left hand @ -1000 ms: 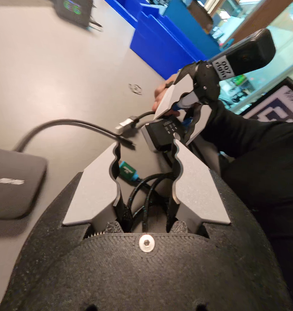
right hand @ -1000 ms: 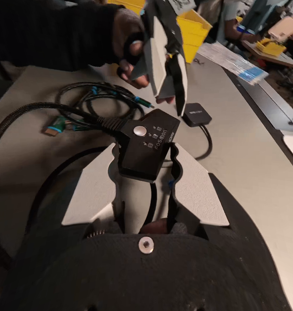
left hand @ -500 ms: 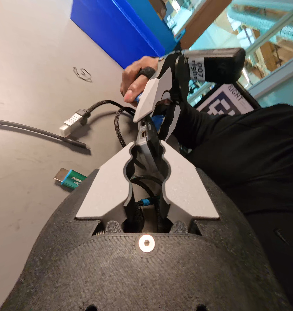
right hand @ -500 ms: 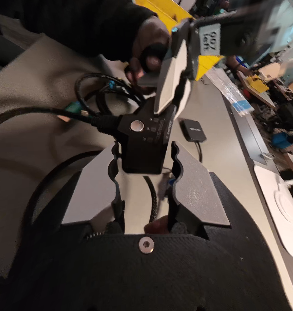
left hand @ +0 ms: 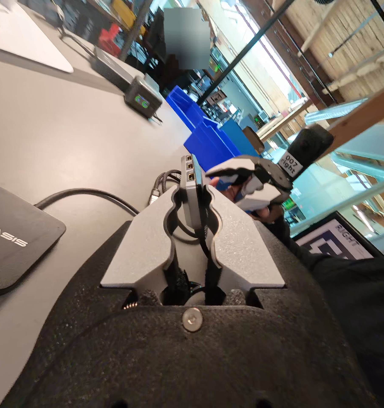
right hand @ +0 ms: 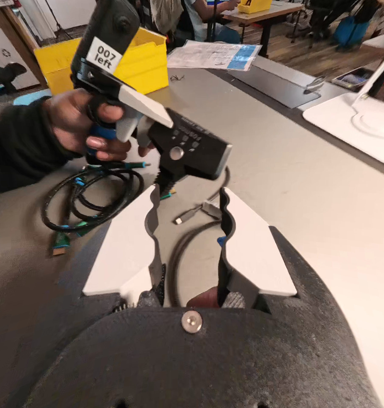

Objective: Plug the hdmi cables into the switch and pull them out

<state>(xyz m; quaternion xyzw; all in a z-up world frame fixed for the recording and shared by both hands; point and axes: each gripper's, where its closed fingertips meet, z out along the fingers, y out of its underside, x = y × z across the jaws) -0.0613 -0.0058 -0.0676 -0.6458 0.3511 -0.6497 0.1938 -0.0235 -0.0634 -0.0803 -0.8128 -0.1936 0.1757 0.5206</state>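
1. Jaws first: the left gripper [left hand: 192, 192] is pinching the switch [left hand: 192, 194] by its flat faces and holding it up off the table [left hand: 65, 143]. The right gripper [right hand: 187, 194] is spread wide with nothing in it.
2. Progress: looks like barely started. All three ports [left hand: 189, 166] are bare, and the hdmi cables [right hand: 89, 201] lie coiled on the table, green plugs loose.
3. Only the left wrist view shows those ports; only the right wrist view shows the coil and the switch's button face [right hand: 177, 152].
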